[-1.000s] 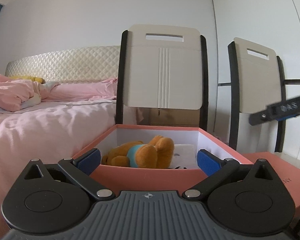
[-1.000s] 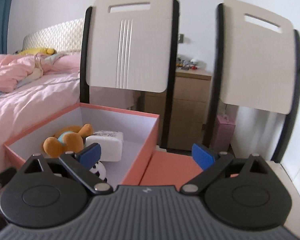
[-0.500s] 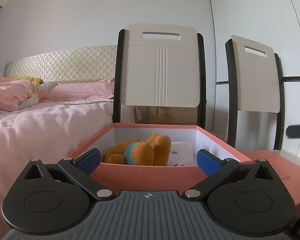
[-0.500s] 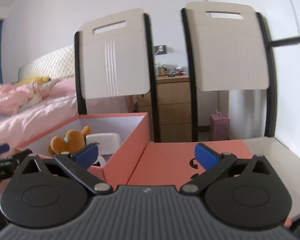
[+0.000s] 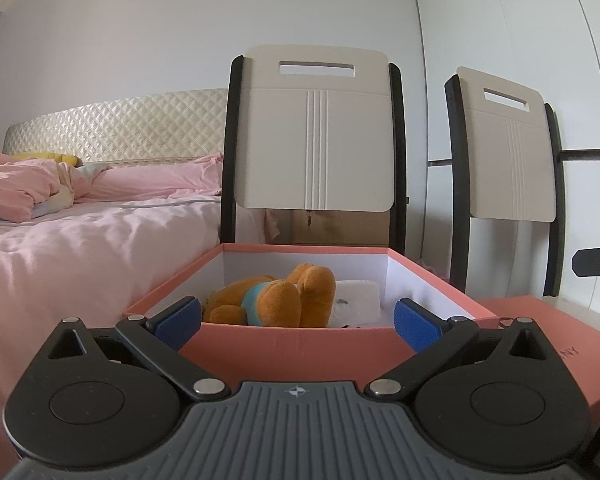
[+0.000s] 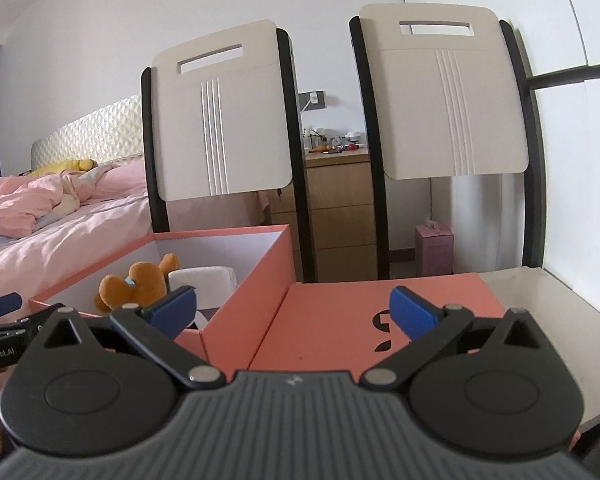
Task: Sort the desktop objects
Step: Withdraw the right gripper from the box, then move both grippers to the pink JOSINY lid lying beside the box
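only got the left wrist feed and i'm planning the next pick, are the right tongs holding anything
Observer: No. The right tongs are open and empty, over the box lid.
Operator: which way up is the lid
Observer: It lies flat with its outer face up; a black logo shows on it.
Operator: whats the brown thing behind the chair
Observer: A wooden drawer unit with small items on top.

Right claw (image 6: 294, 312) gapes empty over the flat orange lid (image 6: 380, 312). Open orange box (image 6: 252, 280) alongside holds a plush bear (image 6: 136, 282) and a white item (image 6: 204, 284).
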Demonstrator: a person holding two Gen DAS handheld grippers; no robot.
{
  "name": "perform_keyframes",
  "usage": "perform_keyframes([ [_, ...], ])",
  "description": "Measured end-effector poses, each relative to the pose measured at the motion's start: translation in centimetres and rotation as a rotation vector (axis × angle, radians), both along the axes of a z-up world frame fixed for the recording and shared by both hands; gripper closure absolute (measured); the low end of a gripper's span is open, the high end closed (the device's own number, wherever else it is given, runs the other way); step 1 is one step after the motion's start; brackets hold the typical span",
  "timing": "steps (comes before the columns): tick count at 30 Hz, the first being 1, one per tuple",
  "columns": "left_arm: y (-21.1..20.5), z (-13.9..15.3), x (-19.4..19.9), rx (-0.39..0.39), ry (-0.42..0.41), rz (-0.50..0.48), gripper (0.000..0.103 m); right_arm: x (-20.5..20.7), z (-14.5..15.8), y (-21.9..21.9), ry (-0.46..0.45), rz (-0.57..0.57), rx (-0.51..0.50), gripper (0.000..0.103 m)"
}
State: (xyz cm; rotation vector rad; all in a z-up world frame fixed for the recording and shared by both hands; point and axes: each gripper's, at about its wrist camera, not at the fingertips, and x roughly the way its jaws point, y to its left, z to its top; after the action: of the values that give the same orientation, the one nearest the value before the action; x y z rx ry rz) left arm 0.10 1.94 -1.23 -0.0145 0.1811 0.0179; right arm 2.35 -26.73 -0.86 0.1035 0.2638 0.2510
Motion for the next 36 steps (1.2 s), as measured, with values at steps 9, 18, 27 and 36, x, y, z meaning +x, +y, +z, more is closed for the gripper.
perform_keyframes([
  [9,-0.2,-0.1,0.0,0.004,0.002,-0.004,0.000,-0.3,-0.1,-0.6,0.011,-0.016,0.002,0.000],
  [18,-0.5,-0.3,0.0,0.010,0.007,-0.008,0.000,-0.5,-0.4,-1.2,0.030,-0.026,0.014,0.000],
  [27,-1.0,-0.4,0.0,0.016,0.004,-0.029,0.000,-0.5,-0.6,-1.9,0.050,-0.043,-0.017,0.000],
  [36,-4.6,-1.4,-1.2,0.007,0.005,-0.103,0.000,-0.7,-0.9,-7.8,0.108,-0.103,0.000,0.000],
])
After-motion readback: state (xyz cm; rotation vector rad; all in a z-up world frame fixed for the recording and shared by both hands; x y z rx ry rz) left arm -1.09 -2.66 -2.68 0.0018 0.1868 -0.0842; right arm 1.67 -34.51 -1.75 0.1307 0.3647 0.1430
